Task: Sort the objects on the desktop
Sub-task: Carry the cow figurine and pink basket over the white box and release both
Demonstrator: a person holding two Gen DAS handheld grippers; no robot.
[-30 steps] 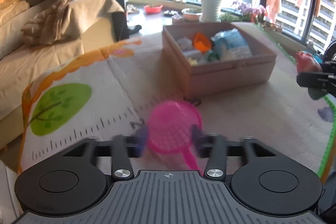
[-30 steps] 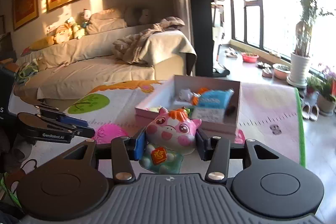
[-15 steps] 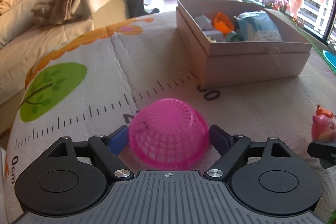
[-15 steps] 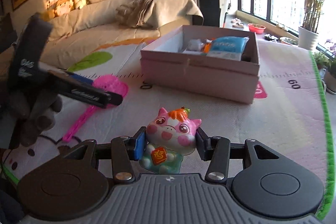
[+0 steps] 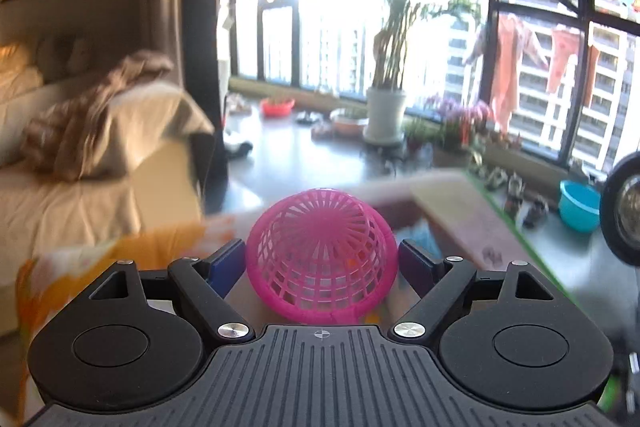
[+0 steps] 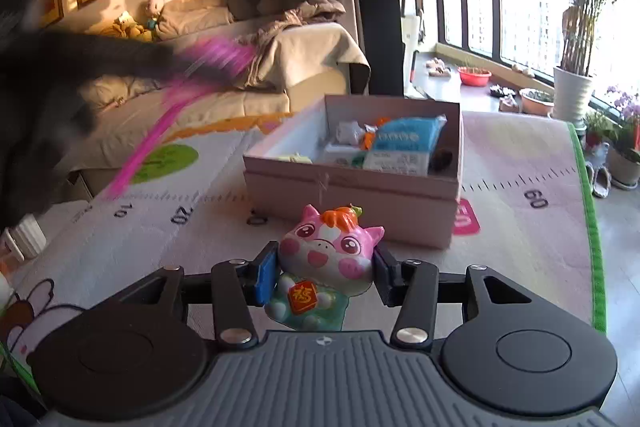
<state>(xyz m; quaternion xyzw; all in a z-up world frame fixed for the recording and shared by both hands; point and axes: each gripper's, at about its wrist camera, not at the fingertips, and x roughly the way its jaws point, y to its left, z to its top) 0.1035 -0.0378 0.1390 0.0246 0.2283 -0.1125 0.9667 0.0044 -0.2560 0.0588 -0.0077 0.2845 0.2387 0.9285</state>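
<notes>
Both jaws grip cargo bound for the pink box (image 6: 352, 187): left gripper (image 5: 322, 259) clasps a pink strainer (image 5: 322, 251), right gripper (image 6: 326, 273) a pig toy (image 6: 326, 259), held above the table (image 6: 520, 163).

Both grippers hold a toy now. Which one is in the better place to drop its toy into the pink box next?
Probably left. The left gripper holds the pink strainer raised beside the pink box; the right gripper holds the pig toy short of it.

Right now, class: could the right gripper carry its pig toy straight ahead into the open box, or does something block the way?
Probably yes. The right gripper is shut on the pig toy, and the open box lies straight ahead with only bare mat between. The toy would need lifting over the near wall. The left gripper and its pink strainer are off to the left.
</notes>
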